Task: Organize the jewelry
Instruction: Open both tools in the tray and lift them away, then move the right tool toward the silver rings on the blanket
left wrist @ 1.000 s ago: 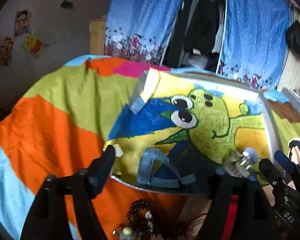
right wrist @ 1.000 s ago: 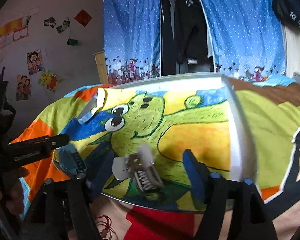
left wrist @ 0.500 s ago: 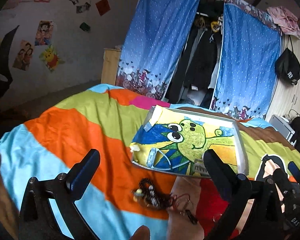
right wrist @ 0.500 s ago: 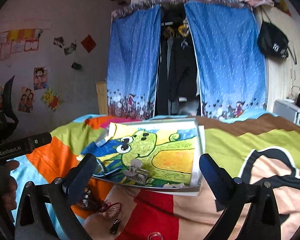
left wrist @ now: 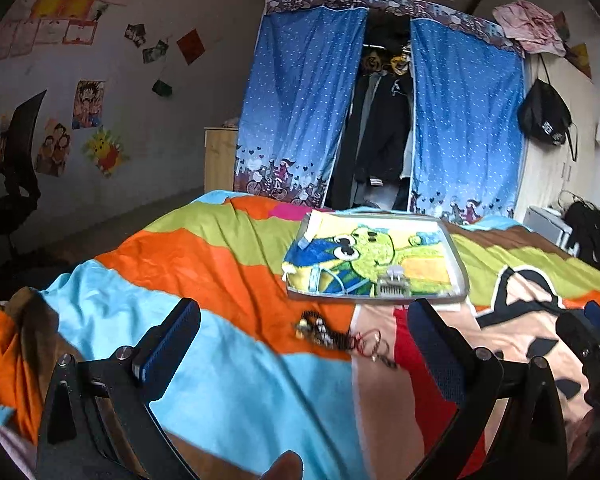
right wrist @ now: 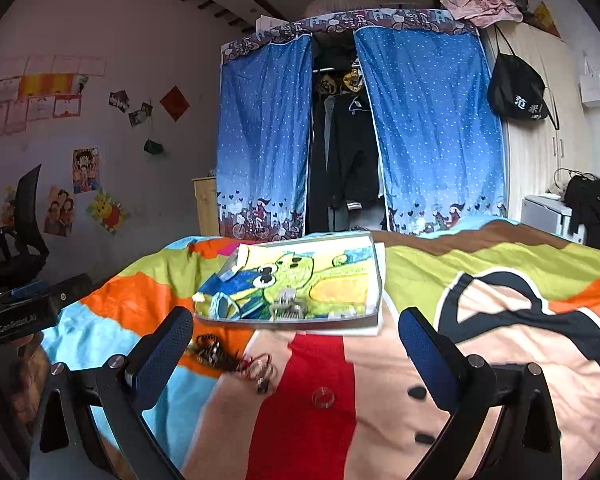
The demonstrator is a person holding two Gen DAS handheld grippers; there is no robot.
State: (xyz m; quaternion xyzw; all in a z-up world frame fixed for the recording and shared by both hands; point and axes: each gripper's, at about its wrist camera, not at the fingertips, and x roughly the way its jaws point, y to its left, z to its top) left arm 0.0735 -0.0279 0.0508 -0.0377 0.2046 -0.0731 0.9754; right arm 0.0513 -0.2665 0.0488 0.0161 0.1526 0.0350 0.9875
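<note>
Now that we have pulled both back, our left hand-held gripper (left wrist: pixel 300 344) and right hand-held gripper (right wrist: pixel 296 344) hang released and empty; the blue watch (left wrist: pixel 315 280) and clear hair claw clip (right wrist: pixel 286 307) lie in the cartoon-lined metal tray (left wrist: pixel 458 268), tangled dark bead bracelets (right wrist: pixel 220 354) remaining.

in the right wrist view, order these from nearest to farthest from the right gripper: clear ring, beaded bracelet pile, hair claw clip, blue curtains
1. clear ring, on the red patch of blanket, between the open fingers.
2. beaded bracelet pile, left of the ring, by the left finger.
3. hair claw clip, on the tray's near edge.
4. blue curtains, at the back wall.
</note>
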